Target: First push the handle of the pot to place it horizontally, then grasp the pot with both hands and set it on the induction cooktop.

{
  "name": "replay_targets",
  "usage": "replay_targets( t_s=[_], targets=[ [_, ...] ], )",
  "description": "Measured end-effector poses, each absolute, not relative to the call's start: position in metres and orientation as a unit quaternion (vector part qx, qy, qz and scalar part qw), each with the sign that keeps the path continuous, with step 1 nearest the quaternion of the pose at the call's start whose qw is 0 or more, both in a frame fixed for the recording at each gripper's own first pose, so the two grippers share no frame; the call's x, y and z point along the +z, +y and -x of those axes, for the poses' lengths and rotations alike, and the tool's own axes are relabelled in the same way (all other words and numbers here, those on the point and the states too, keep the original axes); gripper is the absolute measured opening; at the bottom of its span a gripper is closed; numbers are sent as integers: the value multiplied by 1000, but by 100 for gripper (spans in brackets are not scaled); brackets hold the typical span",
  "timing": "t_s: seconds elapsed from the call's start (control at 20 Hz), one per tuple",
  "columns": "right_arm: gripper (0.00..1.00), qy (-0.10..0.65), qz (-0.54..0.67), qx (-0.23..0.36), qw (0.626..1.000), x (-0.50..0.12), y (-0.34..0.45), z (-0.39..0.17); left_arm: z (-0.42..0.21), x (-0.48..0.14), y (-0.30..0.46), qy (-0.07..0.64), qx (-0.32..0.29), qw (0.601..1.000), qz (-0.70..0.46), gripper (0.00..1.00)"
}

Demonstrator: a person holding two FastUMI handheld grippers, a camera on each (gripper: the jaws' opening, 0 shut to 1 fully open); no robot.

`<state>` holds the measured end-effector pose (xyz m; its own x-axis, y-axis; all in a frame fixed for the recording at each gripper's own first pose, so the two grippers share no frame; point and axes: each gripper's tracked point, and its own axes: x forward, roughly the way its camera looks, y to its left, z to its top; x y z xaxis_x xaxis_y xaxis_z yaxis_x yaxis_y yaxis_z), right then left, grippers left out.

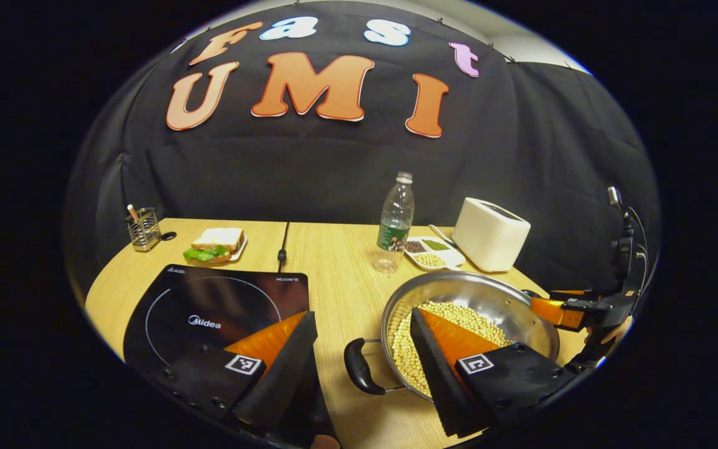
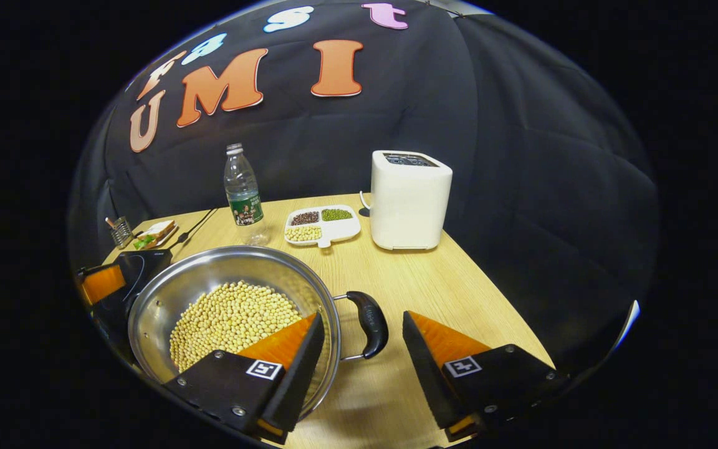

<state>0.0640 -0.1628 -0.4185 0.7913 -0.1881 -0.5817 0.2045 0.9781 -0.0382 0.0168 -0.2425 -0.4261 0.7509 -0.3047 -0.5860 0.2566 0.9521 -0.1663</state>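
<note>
**Both grippers wide open at the pot's two handles**

In the left gripper view, the left gripper [image 1: 362, 349] stood spread wide, holding nothing; the pot's near black handle [image 1: 358, 366] lay in the gap between its fingers. The steel pot [image 1: 490, 293], part-filled with soybeans [image 1: 459, 318], sat on the wooden table [image 1: 340, 274] just right of the induction cooktop [image 1: 209, 312], not on it. Across the pot, the right gripper [image 1: 558, 308] showed at the far rim, though its tip was too small to judge contact. Behind stood a water bottle [image 1: 395, 224], a divided dish [image 1: 432, 251], a white toaster [image 1: 490, 234], a sandwich plate [image 1: 215, 244] and a wire holder [image 1: 143, 229].

In the right gripper view, the right gripper [image 2: 364, 340] was equally wide open and empty, its fingers either side of the other black handle [image 2: 370, 323]. The pot [image 2: 222, 274] lay left of it, with the cooktop [image 2: 144, 262] beyond.
</note>
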Motion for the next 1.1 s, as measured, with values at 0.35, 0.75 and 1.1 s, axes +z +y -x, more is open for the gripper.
replay_targets(
  t_s=[0.35, 0.75, 1.1],
  targets=[
    [82, 327, -26, -98, 940, -441, -158, -77, -11, -474, -259, 388, -147, 908, 57, 99],
    [67, 342, -47, -90, 934, -451, -156, -79, -12, -501, -263, 426, -134, 893, 51, 98],
    [53, 344, -92, -112, 928, -450, -156, -73, -16, -504, -255, 449, -101, 885, 65, 63]
  ],
)
